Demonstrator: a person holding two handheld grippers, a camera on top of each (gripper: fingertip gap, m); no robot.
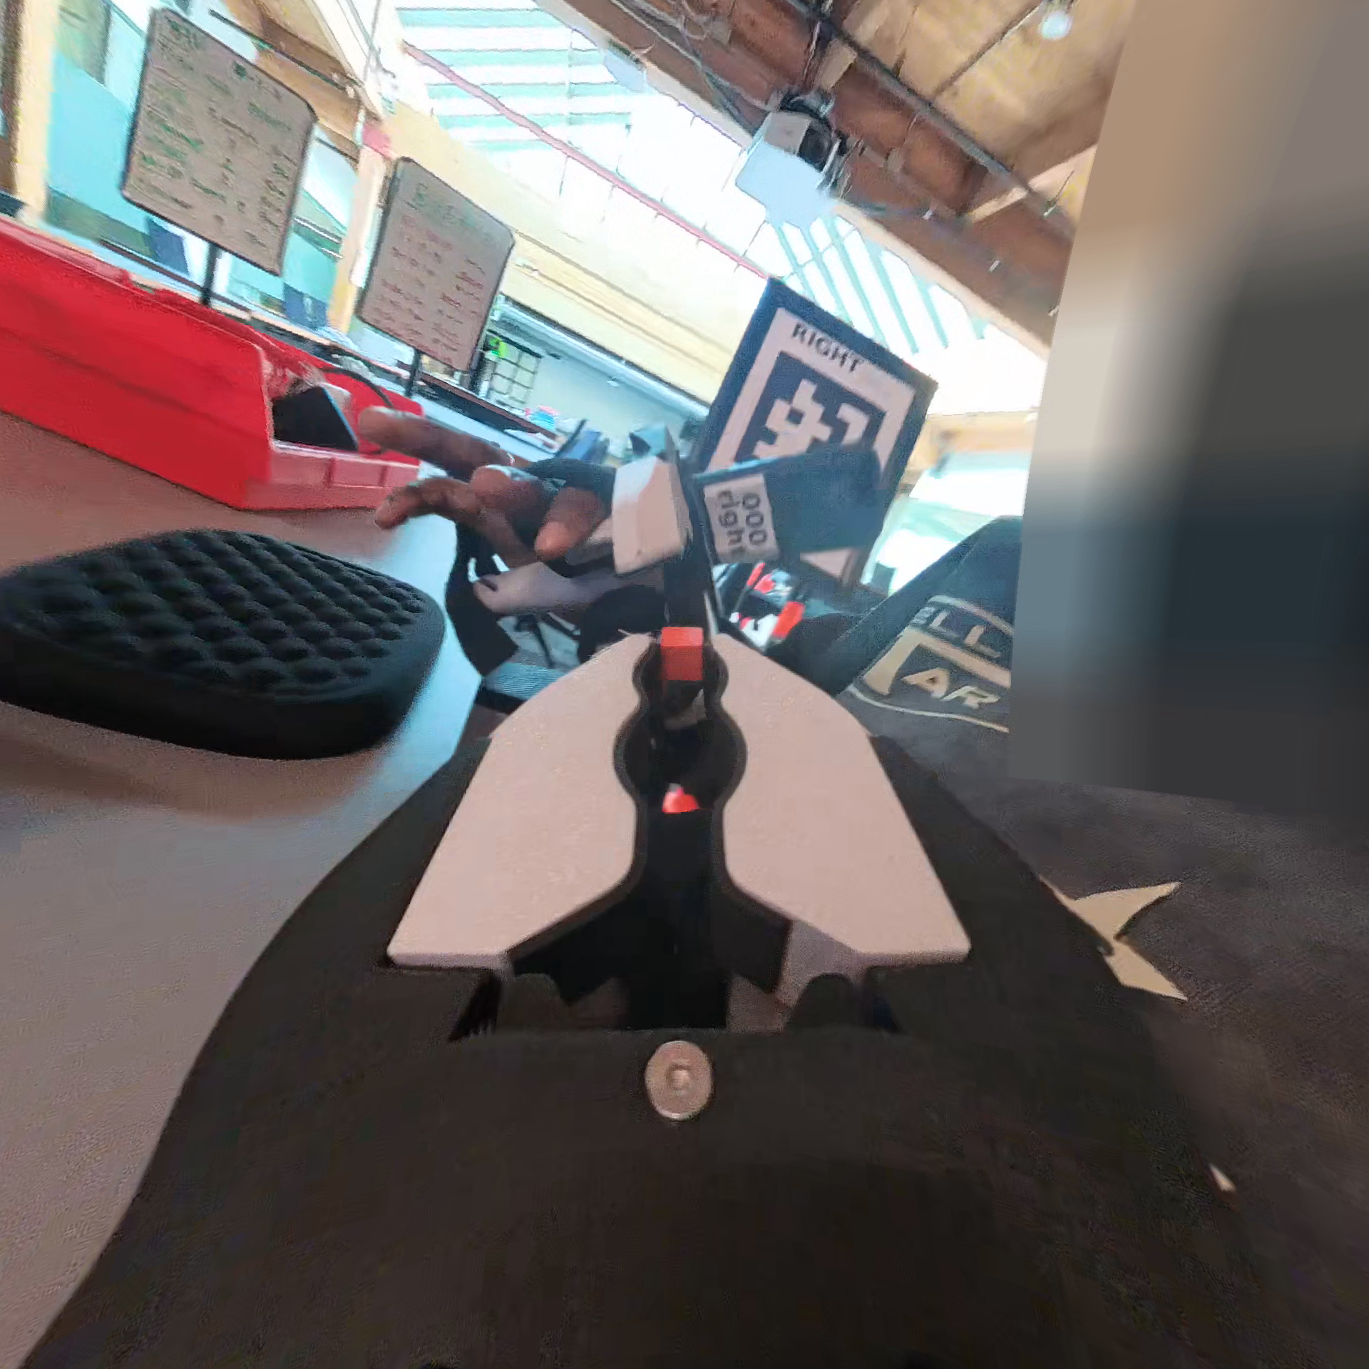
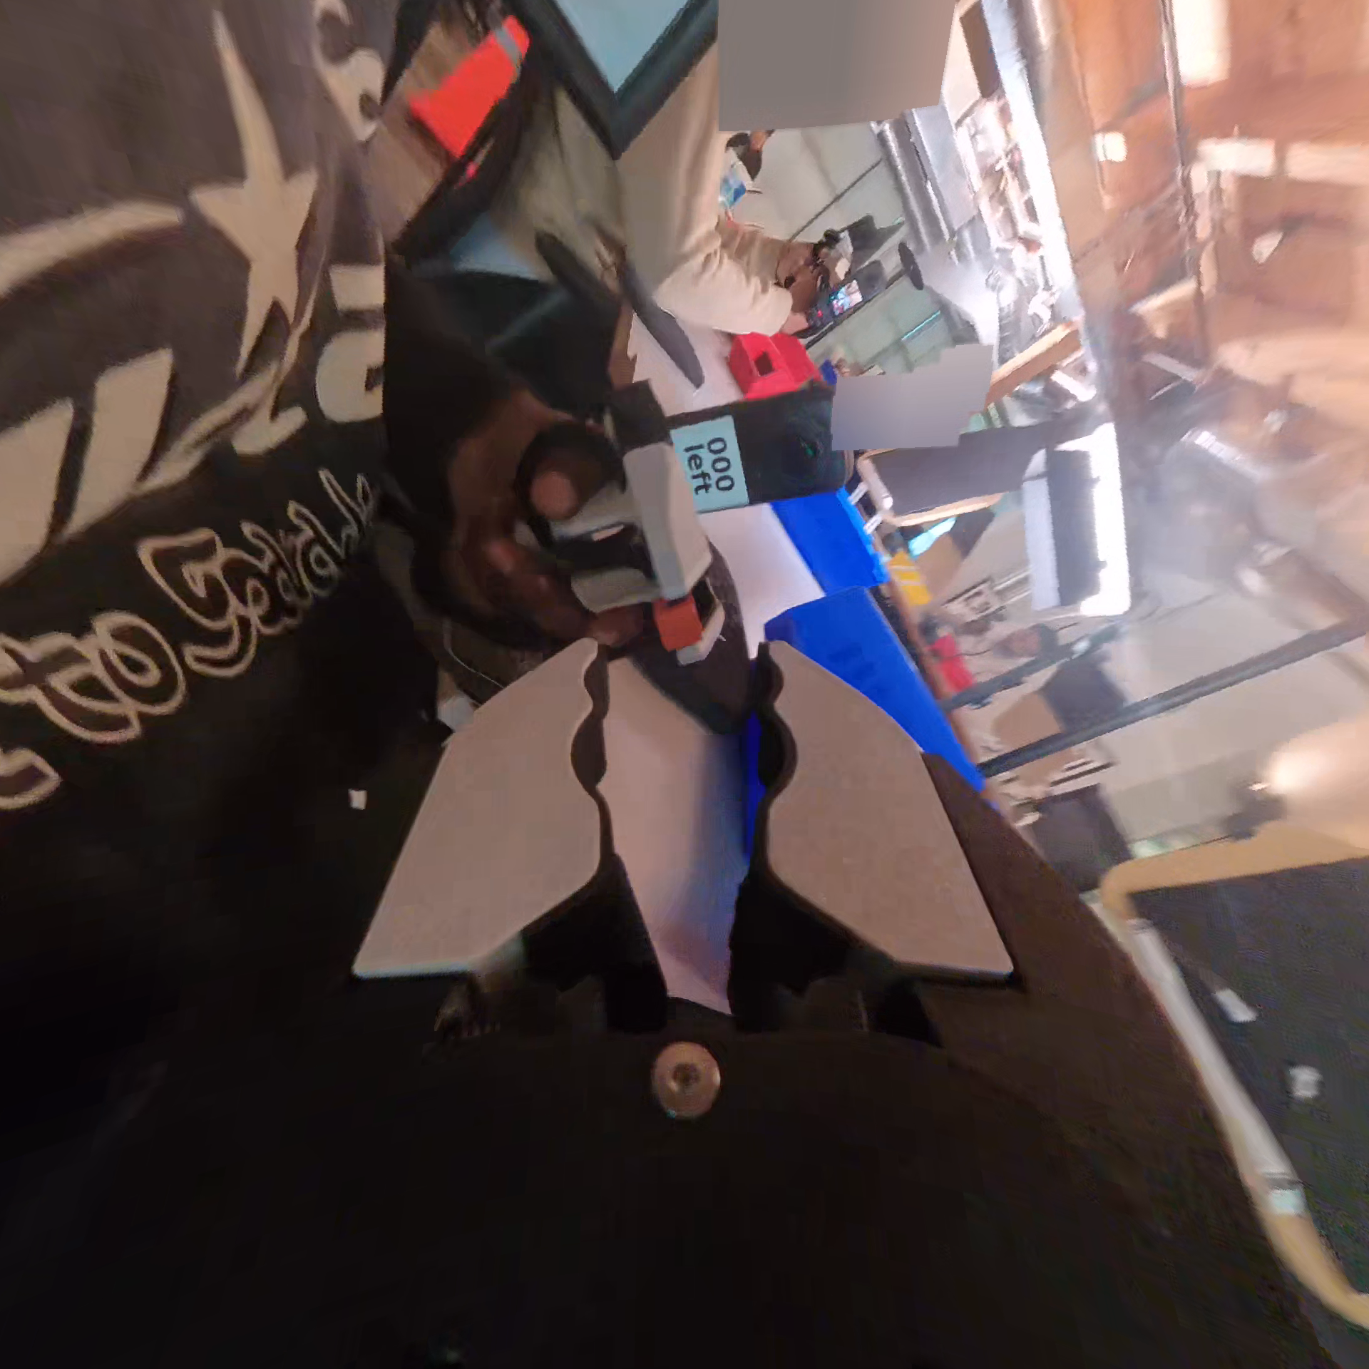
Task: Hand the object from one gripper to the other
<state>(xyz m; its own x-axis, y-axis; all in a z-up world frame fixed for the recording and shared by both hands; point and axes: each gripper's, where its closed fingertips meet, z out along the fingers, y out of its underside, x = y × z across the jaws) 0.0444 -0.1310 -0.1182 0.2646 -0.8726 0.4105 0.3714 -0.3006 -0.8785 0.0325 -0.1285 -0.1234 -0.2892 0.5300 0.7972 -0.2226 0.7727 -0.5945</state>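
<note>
Workshop table point(image 1: 111, 852), red bin point(image 1: 148, 385) beyond. Left gripper point(image 1: 680, 667) clamped on red block point(image 1: 680, 661); right gripper point(image 2: 681, 667) agape just beside block. Mid-handover: next, close around it.

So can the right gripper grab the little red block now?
Probably yes. The right gripper is open, and the red block sticks out of the shut left gripper just beyond its tips, with nothing between them.
</note>
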